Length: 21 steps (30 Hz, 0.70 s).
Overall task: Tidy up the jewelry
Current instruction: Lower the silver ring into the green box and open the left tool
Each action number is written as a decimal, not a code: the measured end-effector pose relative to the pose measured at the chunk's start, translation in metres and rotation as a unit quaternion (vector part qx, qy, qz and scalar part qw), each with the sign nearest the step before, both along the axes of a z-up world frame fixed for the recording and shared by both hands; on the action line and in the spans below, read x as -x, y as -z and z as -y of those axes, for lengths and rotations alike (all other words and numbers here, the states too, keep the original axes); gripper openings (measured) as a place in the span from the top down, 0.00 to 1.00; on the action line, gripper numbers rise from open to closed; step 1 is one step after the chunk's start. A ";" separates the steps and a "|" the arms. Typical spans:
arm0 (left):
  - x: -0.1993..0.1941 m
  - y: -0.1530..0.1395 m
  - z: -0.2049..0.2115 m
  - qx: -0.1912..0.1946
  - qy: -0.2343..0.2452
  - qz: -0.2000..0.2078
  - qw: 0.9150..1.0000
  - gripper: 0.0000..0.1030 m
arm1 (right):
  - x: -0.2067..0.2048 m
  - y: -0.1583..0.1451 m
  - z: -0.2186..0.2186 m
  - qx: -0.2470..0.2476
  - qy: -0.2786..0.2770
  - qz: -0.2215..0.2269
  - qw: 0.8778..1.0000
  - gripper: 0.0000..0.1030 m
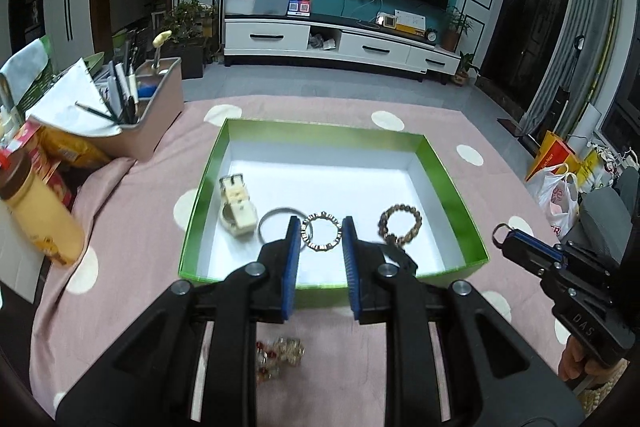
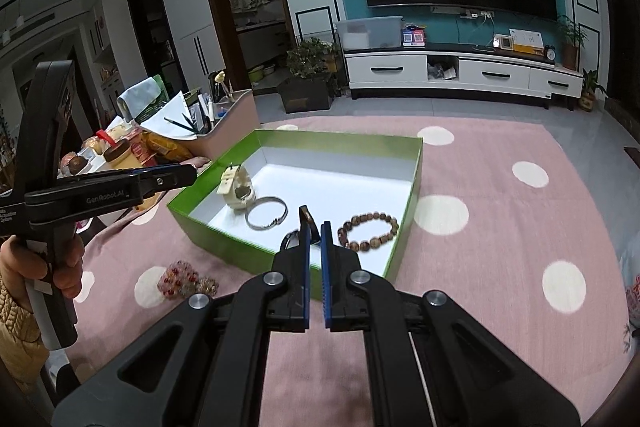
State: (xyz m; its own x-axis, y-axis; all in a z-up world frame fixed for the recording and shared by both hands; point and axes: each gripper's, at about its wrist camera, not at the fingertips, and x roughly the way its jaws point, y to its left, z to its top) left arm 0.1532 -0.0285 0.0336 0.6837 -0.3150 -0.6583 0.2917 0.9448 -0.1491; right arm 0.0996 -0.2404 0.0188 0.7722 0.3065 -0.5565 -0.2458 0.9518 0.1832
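Two wrist views over a worktop (image 1: 132,291) w/ a pink, white-dotted cloth, living room & dark TV behind.

My left gripper (image 1: 321,223) hovers above the near edge of an open green box (image 1: 200,187); jaws wide apart, holding nothing. My right gripper (image 2: 316,225) is off to the right, above the box's near right part, jaws pinched on a small dark ring (image 2: 307,215) at the very tips.

Inside the box, in a row left to right: cream watch (image 1: 238,207), silver bangle (image 1: 276,223), metal link bracelet (image 1: 322,231), brown bead bracelet (image 1: 400,223). A dark item just beside the bead bracelet is too hidden to name. A red-and-clear bead bracelet (image 1: 280,351) lies loose on the cloth, outside the box, near its front wall & below my left gripper.

Step in hand, as I judge: bringing the ring into the box. Next: lower the right gripper to a bare patch of the floor, then part the jaws. After that the left gripper needs to drop back toward the loose beads. Risk: tiny ring, may roll.
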 end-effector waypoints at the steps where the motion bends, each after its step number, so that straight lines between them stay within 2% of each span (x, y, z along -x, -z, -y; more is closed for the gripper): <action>1: -0.004 -0.001 0.003 0.001 0.003 0.000 1.000 0.80 | -0.004 0.000 0.000 0.000 0.002 -0.001 1.000 0.96; 11: -0.045 0.015 0.016 0.021 0.012 -0.042 0.999 0.80 | -0.053 0.003 -0.013 0.012 0.000 -0.024 1.000 0.96; 21: -0.070 0.042 0.022 0.023 0.004 -0.081 0.996 0.80 | -0.088 0.026 -0.029 0.019 -0.010 -0.060 0.998 0.96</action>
State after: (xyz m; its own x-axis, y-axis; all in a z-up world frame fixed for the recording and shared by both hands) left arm 0.2231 -0.0502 -0.0079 0.5676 -0.3522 -0.7442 0.2680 0.9337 -0.2375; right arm 0.1871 -0.2110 -0.0067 0.6931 0.2982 -0.6563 -0.2439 0.9537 0.1758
